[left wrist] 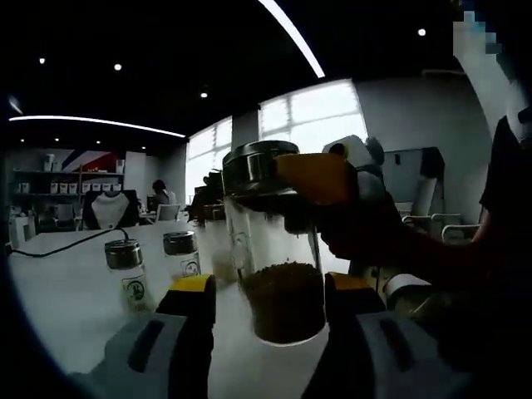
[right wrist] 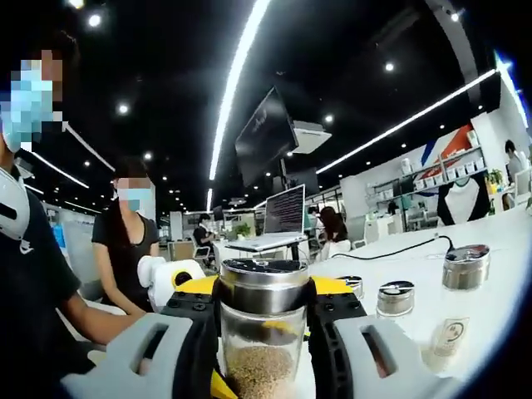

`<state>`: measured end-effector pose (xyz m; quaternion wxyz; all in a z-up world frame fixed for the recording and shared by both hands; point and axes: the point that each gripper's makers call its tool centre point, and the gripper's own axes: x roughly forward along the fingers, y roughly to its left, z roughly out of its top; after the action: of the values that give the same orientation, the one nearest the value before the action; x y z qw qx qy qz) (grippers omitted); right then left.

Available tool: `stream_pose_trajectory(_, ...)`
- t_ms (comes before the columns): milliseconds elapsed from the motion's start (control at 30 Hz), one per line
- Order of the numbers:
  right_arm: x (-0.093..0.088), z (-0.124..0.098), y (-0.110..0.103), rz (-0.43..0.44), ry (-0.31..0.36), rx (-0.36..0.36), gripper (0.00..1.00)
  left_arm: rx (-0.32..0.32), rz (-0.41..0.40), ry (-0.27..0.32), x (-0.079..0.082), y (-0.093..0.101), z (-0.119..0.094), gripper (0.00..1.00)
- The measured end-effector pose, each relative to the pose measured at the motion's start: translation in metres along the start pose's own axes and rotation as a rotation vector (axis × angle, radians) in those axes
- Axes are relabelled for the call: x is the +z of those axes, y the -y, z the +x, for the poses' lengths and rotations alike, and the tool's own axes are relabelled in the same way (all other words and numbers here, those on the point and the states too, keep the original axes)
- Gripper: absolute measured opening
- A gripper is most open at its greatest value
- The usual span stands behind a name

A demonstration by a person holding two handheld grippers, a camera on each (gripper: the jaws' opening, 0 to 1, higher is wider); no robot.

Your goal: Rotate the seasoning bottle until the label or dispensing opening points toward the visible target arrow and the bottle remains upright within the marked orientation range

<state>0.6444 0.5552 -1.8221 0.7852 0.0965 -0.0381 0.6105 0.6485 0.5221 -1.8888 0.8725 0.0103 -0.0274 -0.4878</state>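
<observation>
In the left gripper view, the left tongs [left wrist: 270, 287] stand with their yellow-tipped jaws on either side of the seasoning bottle [left wrist: 274, 249], a clear glass bottle with a steel cap and a dark brown filling in its lower part. The bottle stands upright on the white counter [left wrist: 66, 291], between the jaws; whether the pads actually press its glass cannot be told, since a narrow gap seems to show at each side. At the bottle's cap the right tongs [left wrist: 320, 179] come in from the right, their orange-yellow jaw tip lying against the steel cap, with a dark gloved hand [left wrist: 366, 233] behind.

In the right gripper view, the right tongs [right wrist: 264, 303] are closed around the steel cap of the bottle [right wrist: 263, 332], one jaw tight on each side of it (the grainy filling shows below through the glass). The other pair's yellow tips peep out low behind the bottle.

Just left of the left tongs, two smaller steel-capped jars [left wrist: 125, 270] stand upright on the counter, close to each other, each with a round label facing the camera. Beyond them a black cable [left wrist: 66, 241] runs across the counter.

To the left of the right tongs, a person in a black shirt [right wrist: 125, 249] stands behind the counter.
</observation>
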Motion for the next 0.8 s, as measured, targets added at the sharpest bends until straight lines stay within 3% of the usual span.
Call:
stream_pose_trajectory(167,0.001,0.001,-0.007,0.030,0.038,0.055,0.39,-0.047,0.001,0.016,0.002,0.009,0.002,0.50)
stream_pose_trajectory(267,-0.001,0.002,-0.004,0.055,0.042,0.043,0.39,-0.029,0.020,-0.008,0.001,0.010,0.002,0.46)
stream_pose_trajectory(433,-0.010,0.004,0.006,-0.040,0.003,-0.058,0.39,0.099,0.071,-0.097,-0.009,-0.005,0.003,0.44)
stream_pose_trajectory(567,-0.007,0.007,0.003,-0.088,0.034,-0.075,0.39,0.151,0.086,-0.078,-0.005,-0.009,0.002,0.44)
stream_pose_trajectory(633,-0.004,0.007,0.010,-0.071,0.047,-0.101,0.39,0.212,0.109,-0.073,-0.002,-0.017,-0.001,0.43)
stream_pose_trajectory(733,-0.004,0.009,0.020,-0.018,0.095,-0.172,0.38,0.282,0.122,-0.077,0.000,-0.025,-0.005,0.43)
stream_pose_trajectory(800,-0.015,0.013,0.028,-0.069,0.073,-0.259,0.38,0.352,0.168,-0.099,-0.002,-0.033,-0.009,0.43)
